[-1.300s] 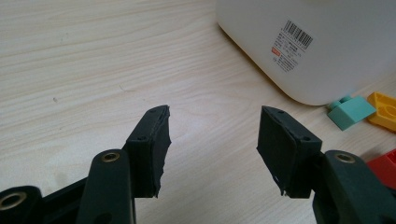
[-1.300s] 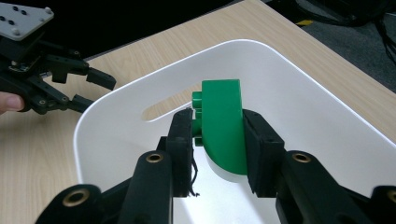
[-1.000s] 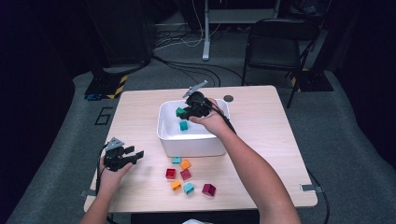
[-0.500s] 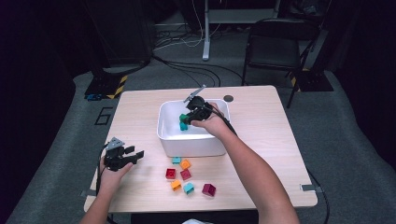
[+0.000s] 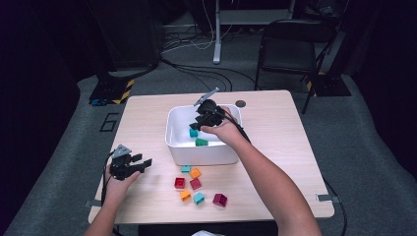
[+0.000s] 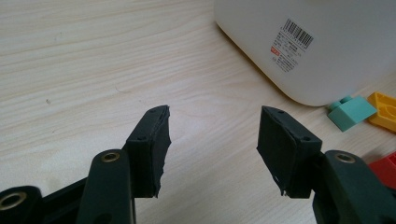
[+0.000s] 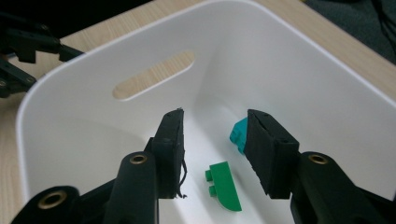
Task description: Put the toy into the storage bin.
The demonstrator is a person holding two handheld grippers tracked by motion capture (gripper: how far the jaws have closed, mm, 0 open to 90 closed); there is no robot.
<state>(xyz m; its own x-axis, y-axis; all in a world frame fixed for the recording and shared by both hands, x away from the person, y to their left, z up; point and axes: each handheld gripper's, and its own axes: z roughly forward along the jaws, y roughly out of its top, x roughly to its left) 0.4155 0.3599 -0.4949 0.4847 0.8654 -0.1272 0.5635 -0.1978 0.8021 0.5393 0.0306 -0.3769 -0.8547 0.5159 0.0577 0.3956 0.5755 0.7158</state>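
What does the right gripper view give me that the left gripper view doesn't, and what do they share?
Right gripper view: the bin's inside, with the green brick and teal brick on its floor, and the right gripper, whose jaws have just been opening with nothing between them. Left gripper view: the open left gripper, the bin's barcode label and loose bricks on the table. Shared: the white bin.

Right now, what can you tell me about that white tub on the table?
The white tub looks like smooth plastic, rectangular with rounded corners, open on top, with a slot handle cut into one end wall. A barcode sticker sits on its outer side. It stands upright mid-table. Inside lie a green brick and a teal brick; more bricks lie outside by its near wall.
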